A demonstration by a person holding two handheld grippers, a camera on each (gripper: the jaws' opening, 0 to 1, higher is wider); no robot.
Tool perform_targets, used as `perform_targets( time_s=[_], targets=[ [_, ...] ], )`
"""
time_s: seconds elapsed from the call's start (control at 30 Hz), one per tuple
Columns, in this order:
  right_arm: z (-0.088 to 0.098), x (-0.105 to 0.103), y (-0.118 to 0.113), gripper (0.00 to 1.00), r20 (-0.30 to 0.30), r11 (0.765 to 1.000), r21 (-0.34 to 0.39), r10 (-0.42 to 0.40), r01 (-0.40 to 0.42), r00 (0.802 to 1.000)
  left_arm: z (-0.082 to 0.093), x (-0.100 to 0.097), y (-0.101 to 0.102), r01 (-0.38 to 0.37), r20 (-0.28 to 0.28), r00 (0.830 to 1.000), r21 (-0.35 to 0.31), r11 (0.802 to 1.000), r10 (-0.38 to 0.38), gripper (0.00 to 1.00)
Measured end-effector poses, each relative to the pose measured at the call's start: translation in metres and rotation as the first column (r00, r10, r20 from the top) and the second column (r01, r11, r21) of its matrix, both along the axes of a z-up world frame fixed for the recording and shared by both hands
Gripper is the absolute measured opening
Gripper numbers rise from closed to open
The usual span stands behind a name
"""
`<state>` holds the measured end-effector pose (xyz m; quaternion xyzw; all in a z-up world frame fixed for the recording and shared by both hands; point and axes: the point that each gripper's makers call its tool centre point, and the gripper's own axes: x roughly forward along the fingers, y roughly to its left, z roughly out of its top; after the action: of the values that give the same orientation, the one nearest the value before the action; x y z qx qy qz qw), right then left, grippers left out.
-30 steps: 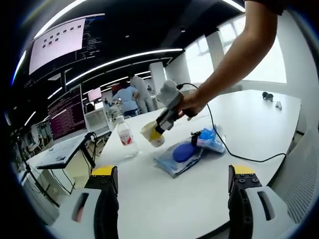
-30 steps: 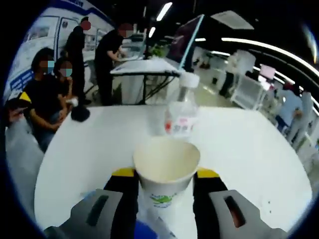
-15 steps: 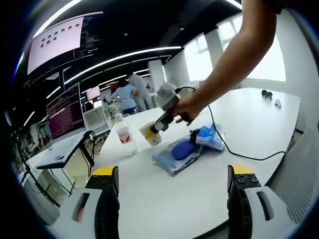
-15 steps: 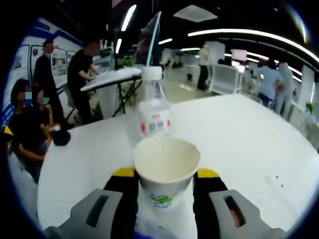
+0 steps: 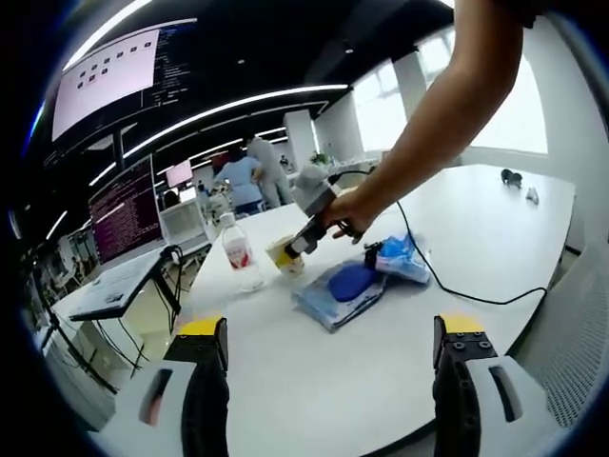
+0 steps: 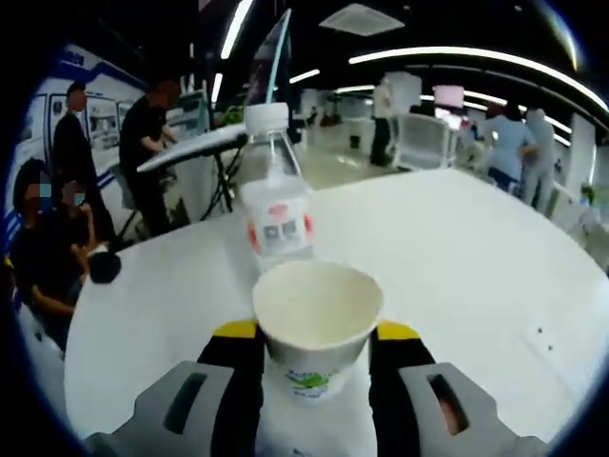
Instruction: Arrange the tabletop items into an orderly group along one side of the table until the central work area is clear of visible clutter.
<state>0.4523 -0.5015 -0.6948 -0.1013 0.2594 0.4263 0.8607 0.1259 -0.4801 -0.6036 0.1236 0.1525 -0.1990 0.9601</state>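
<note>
On the counter stand one paper cup and one clear water bottle — a single one of each. There is one blue cloth bundle, one crumpled blue bag beside it and one black cable running across the top. Two tools are counted — the left tool and the right tool.

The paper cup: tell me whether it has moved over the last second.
Yes. In the left gripper view the paper cup, clamped in the right gripper, has come closer to the water bottle standing on the table.
</note>
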Motion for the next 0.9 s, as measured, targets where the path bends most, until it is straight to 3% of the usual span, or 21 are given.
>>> perform_targets(
  time_s=[0.47, 0.9],
  targets=[
    [-0.007, 0.005, 0.015, 0.4, 0.017, 1.0, 0.007, 0.007, -0.007, 1.0, -0.003, 0.0, 0.001, -0.006, -0.008, 1.0, 0.007, 1.0, 0.006, 0.87],
    [-0.01, 0.011, 0.019, 0.4, 0.026, 0.999, -0.034, 0.034, -0.034, 0.999, -0.003, 0.0, 0.001, -0.009, -0.011, 1.0, 0.014, 1.0, 0.009, 0.87]
  ],
)
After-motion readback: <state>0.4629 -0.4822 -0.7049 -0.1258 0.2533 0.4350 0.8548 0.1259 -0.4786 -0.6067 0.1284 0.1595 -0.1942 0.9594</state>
